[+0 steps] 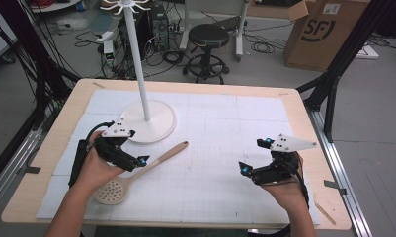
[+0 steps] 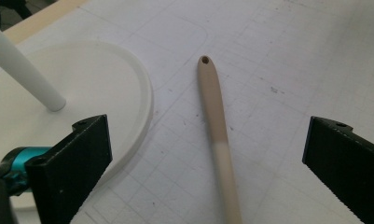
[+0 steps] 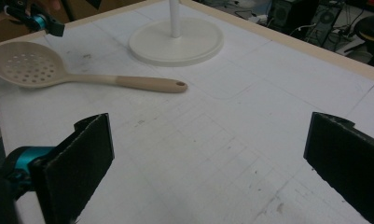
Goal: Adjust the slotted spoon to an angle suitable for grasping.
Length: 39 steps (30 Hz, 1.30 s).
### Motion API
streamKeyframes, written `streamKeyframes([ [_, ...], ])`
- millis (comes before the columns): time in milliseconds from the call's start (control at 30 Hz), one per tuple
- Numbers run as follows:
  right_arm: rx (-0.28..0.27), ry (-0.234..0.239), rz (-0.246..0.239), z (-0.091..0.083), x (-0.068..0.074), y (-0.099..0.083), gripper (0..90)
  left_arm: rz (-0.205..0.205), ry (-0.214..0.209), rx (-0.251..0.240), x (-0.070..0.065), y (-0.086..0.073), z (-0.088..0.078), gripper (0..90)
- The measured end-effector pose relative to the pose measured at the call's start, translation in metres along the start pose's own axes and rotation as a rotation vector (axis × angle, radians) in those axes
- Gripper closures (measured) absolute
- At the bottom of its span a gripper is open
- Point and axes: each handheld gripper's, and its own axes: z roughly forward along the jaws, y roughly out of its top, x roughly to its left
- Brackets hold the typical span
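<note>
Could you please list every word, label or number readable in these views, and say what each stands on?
"SF": large dark logo on the side of the cardboard box on the floor beyond the table.
White label on the box top: too small to read.
Nothing else is legible.

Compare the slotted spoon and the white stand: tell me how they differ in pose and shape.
The slotted spoon lies flat on the mat; the white stand rises upright. The spoon is beige with a perforated round bowl and a tan handle; the stand is plain white, a round base under a thin pole topped with hooks. The spoon lies beside the base, apart from it. Both rest on the same gridded mat.
</note>
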Motion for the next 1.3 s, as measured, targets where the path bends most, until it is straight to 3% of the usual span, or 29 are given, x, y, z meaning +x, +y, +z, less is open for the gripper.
streamKeyframes([
  [300, 0.008, 0.005, -0.003, 0.003, 0.0, 0.0, 0.1, 0.021, -0.004, 0.097, -0.002, 0.011, 0.016, 1.8],
  [333, 0.009, 0.006, -0.001, 0.003, 0.0, 0.0, 0.1, 0.03, -0.014, 0.137, -0.003, 0.014, 0.02, 1.8],
  [433, 0.006, 0.007, -0.003, 0.003, 0.0, -0.001, 0.1, 0.048, -0.018, 0.18, -0.003, 0.016, 0.026, 1.9],
  [467, 0.006, 0.007, -0.003, 0.003, 0.0, -0.001, 0.1, 0.033, -0.018, 0.182, -0.005, 0.016, 0.029, 1.9],
  [533, 0.006, 0.005, -0.002, 0.002, 0.0, -0.001, 0.1, 0.027, -0.03, 0.235, -0.005, 0.016, 0.036, 1.9],
  [633, 0.006, 0.007, 0.0, 0.002, 0.0, -0.001, 0.1, 0.03, -0.039, 0.257, -0.005, 0.015, 0.039, 4.5],
  [700, 0.007, 0.008, -0.001, 0.003, -0.001, -0.001, 0.1, 0.035, -0.065, 0.302, -0.005, 0.013, 0.044, 8.6],
  [1000, 0.009, 0.009, -0.003, 0.004, -0.001, -0.002, 0.1, 0.063, -0.079, 0.376, -0.012, 0.009, 0.059, 15.4],
  [1300, 0.02, 0.016, 0.002, 0.005, -0.001, -0.003, 0.1, 0.028, -0.078, 0.426, -0.007, -0.001, 0.071, 24.4],
])
